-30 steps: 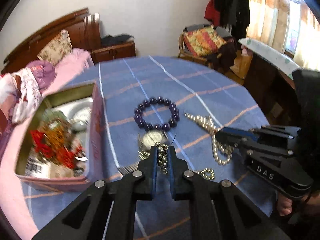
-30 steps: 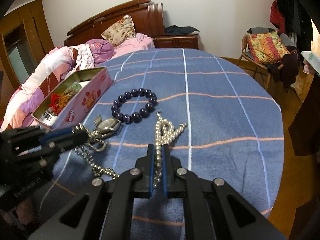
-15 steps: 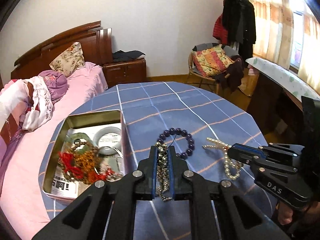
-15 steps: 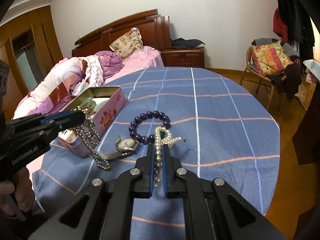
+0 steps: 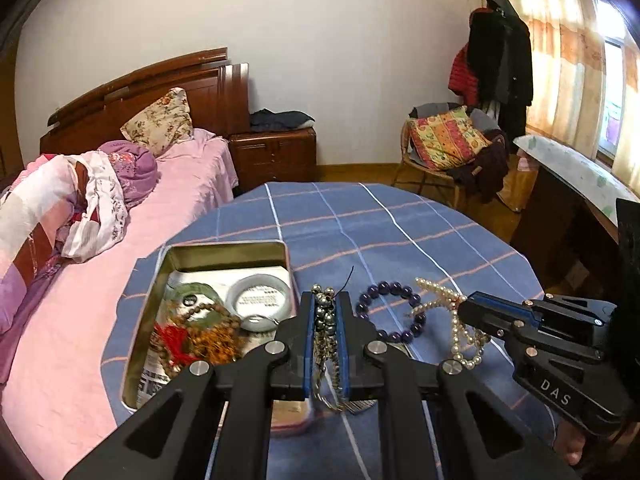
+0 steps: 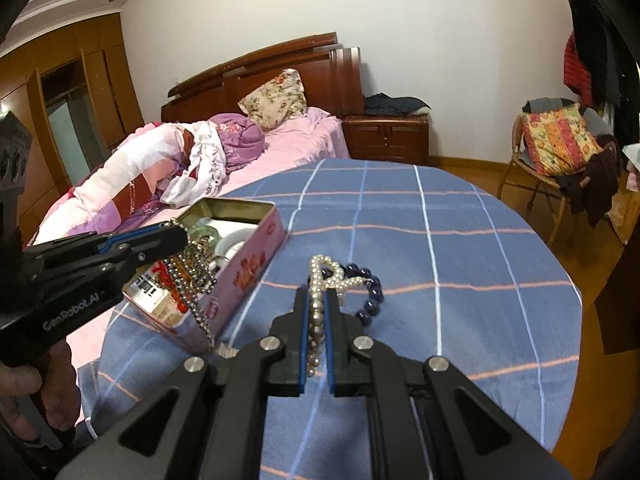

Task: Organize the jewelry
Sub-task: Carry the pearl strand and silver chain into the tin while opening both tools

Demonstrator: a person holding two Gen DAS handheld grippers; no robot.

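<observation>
1. Left wrist view: the left tool (image 5: 325, 312) is clamped narrow on a metal bead chain (image 5: 326, 332), whose loops hang below the blue pads. Most of the chain dangles free, so a quick swing could snag it on the tin (image 5: 224, 246) rim, or on the watch (image 5: 396, 350) that lies partly hidden under the tool.
2. The chain hangs just right of the tin's near right corner. If the tool opens there, the chain may drape over the wall and slide onto the desk (image 5: 400, 232).
3. Right wrist view: the right tool (image 6: 318, 308) is pinched tight on a pearl strand (image 6: 326, 272), above the purple bracelet (image 6: 370, 292) on the desk. Only a few pearls sit between the pads, so smooth beads could slip out during a tilt.
4. The pearl loops stand close to the bracelet; a low carry may hook it and drag it along.
5. Both tools head for one small tin, already crowded with bangles and beads (image 5: 200, 320). Arriving together, they could collide, or the two strands could tangle.
</observation>
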